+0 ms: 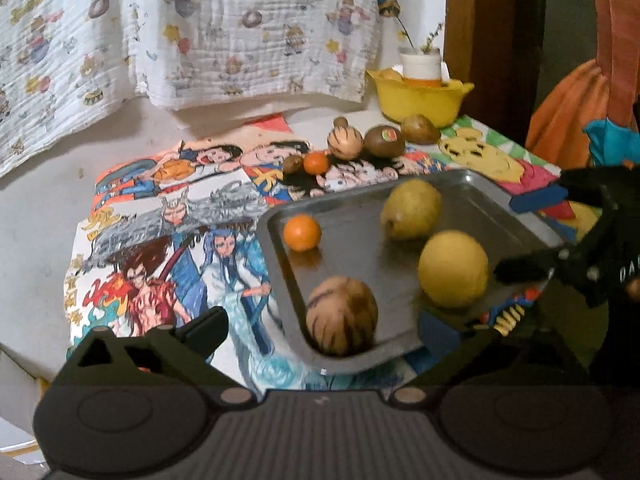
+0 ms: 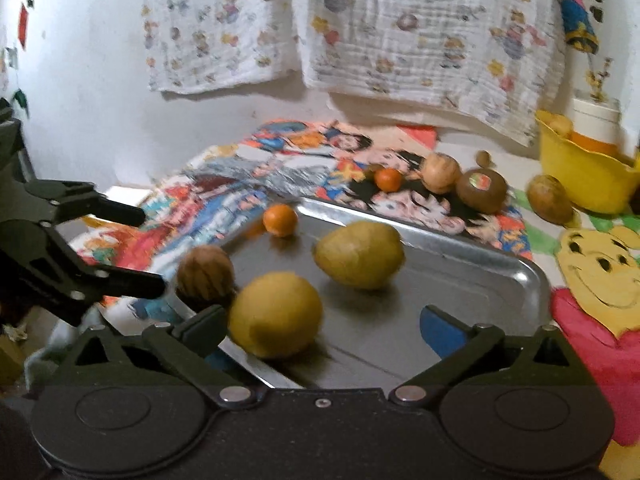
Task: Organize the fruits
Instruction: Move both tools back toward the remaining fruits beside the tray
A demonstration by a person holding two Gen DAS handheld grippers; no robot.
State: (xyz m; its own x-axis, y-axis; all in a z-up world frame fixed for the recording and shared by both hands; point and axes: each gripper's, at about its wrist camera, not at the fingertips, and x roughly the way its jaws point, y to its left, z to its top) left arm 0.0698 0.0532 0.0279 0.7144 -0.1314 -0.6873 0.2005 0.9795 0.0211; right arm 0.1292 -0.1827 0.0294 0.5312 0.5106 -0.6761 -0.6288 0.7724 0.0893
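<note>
Both grippers, left (image 1: 322, 330) and right (image 2: 322, 320), gape empty over the tray (image 2: 500, 264); next, reach beyond for the kiwi (image 2: 482, 190).

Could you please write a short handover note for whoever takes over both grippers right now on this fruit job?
Left gripper: open, empty, at the near left edge of the metal tray.
Right gripper: open, empty, at the tray's near right edge.
Done: four fruits on the tray: small orange, pear, lemon, striped brown fruit.
Left: behind the tray on the printed cloth lie a second small orange, a kiwi with a sticker, another striped fruit, a brown fruit by the yellow bowl, and a couple of small brown ones.
</note>
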